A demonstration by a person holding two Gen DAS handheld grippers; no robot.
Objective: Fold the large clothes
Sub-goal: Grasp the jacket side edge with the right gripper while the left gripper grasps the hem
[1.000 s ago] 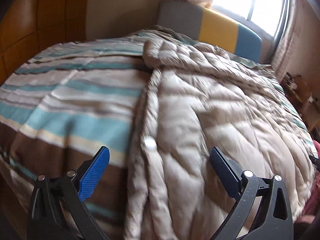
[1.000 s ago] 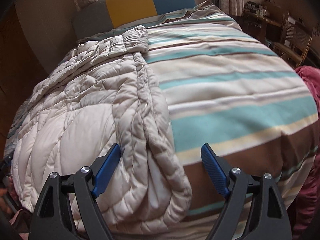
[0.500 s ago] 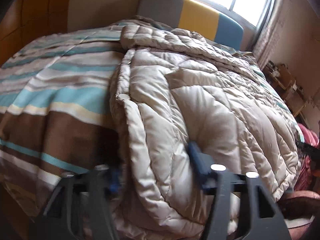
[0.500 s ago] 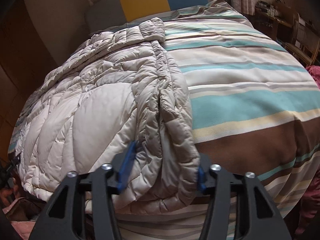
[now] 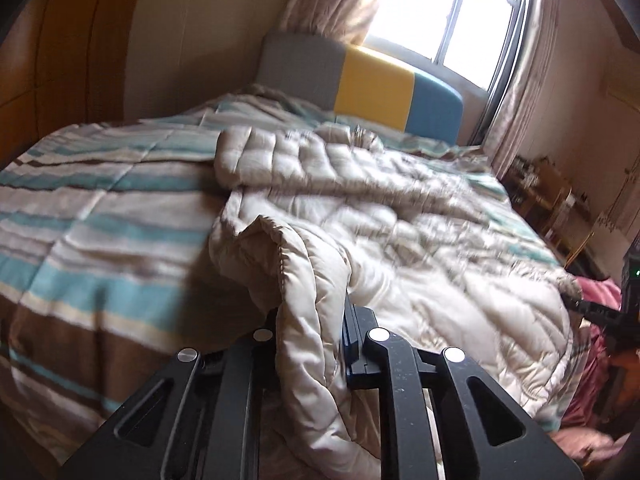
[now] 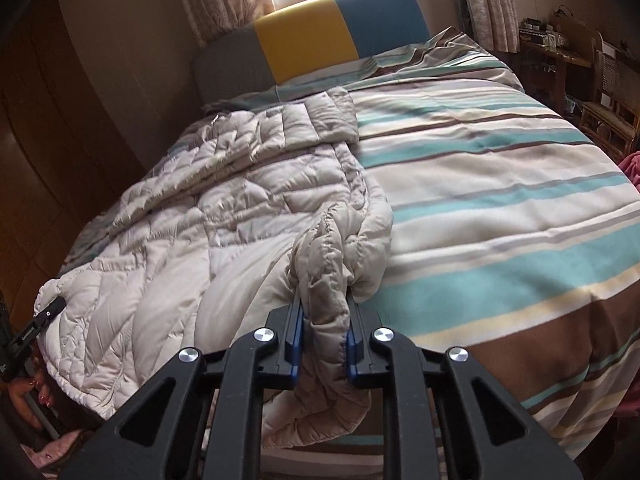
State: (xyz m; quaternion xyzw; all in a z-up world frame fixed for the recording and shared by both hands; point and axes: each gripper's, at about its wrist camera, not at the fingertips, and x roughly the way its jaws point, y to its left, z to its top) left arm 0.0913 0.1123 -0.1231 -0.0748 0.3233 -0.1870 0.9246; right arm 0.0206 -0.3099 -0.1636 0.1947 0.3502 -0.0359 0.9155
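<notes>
A beige quilted down jacket [image 5: 400,240] lies spread on a bed with a striped cover [image 5: 100,220]. My left gripper [image 5: 310,316] has its jaws closing on the jacket's near hem corner, and the blue pads pinch the fabric and hold it raised off the bed. In the right wrist view the same jacket [image 6: 200,240] lies on the left half of the cover [image 6: 500,200]. My right gripper [image 6: 323,312] has its jaws closing on the opposite hem corner, where a bunched fold is squeezed between the pads and hangs below them.
A grey, yellow and blue headboard [image 5: 376,84] stands at the far end under a curtained window. A wooden shelf [image 5: 552,196] and a chair [image 6: 612,92] stand beside the bed. Pink cloth [image 5: 592,380] lies near the foot. A hand [image 6: 28,396] shows at the lower left.
Both grippers went from wide open around the jacket's hem corners to closed on them. Both then rose, lifting the pinched corners off the bed.
</notes>
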